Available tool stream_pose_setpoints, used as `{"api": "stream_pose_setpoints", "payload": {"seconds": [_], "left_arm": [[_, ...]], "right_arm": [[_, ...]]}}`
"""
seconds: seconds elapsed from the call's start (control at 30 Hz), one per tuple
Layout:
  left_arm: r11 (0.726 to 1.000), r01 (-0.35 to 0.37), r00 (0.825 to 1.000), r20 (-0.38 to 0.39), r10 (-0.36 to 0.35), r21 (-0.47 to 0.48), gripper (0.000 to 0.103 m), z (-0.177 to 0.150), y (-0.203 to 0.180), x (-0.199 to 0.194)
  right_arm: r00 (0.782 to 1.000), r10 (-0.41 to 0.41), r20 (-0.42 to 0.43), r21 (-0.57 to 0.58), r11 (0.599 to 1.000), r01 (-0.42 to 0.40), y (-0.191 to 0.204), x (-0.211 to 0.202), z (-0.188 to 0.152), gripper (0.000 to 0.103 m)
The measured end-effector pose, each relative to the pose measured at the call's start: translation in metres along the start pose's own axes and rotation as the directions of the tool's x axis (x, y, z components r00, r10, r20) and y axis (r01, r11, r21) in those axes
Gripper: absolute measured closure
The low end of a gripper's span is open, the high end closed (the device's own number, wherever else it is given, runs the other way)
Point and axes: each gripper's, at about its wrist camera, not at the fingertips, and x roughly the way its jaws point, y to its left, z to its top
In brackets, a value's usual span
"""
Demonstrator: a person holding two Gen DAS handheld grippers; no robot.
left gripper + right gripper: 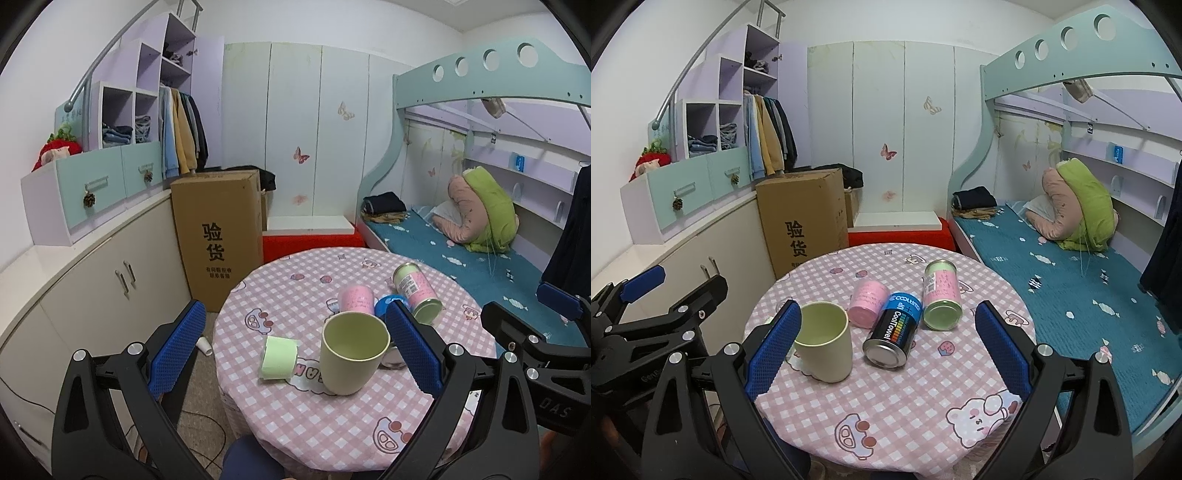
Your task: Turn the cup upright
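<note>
A pale green cup [352,354] stands upright with its mouth up on the round table with a pink checked cloth [295,417]; it also shows in the right wrist view [823,341]. My left gripper [295,350] is open and empty, its blue fingers either side of the cup and apart from it. My right gripper [886,350] is open and empty, held over the table's near part, with the cup just right of its left finger [774,350].
Three cans lie on their sides behind the cup: a pink one [868,302], a black and blue one [892,332], a pink and green one [942,299]. A green paper roll [279,356] lies left of the cup. A cardboard box [218,236], cabinets and a bed [1071,295] surround the table.
</note>
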Motion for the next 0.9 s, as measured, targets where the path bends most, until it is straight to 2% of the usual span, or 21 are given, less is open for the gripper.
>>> {"api": "stream_pose_setpoints", "payload": {"seconds": [0.33,0.47,0.57,0.7,0.8,0.9], "left_arm": [[0.999,-0.037,0.993,-0.109,0.037,0.005,0.005,-0.02,0.002,0.054],[0.999,-0.045,0.991,-0.122,0.046,0.012,0.005,-0.024,0.001,0.066],[0.998,-0.047,0.994,-0.098,0.051,0.045,0.005,-0.022,-0.004,0.066],[0.999,-0.016,0.998,-0.059,0.018,0.031,0.005,-0.018,-0.006,0.057],[0.999,-0.021,0.999,-0.031,0.022,0.04,0.005,-0.016,-0.011,0.051],[1.0,-0.023,0.999,0.037,0.022,0.02,0.005,-0.014,-0.01,0.04]], "right_arm": [[0.994,-0.06,-0.093,-0.021,0.998,0.058,-0.006,0.047,-0.012,0.011],[0.989,-0.072,-0.132,-0.03,0.997,0.069,-0.008,0.066,-0.017,0.011],[0.988,-0.068,-0.136,-0.03,0.997,0.064,-0.008,0.071,-0.018,0.011],[0.992,-0.059,-0.112,-0.026,0.998,0.056,-0.007,0.065,-0.014,0.011],[0.995,-0.043,-0.095,-0.013,0.999,0.041,-0.009,0.057,-0.011,0.011],[0.996,-0.04,-0.074,-0.013,0.999,0.039,-0.01,0.047,-0.007,0.011]]}}
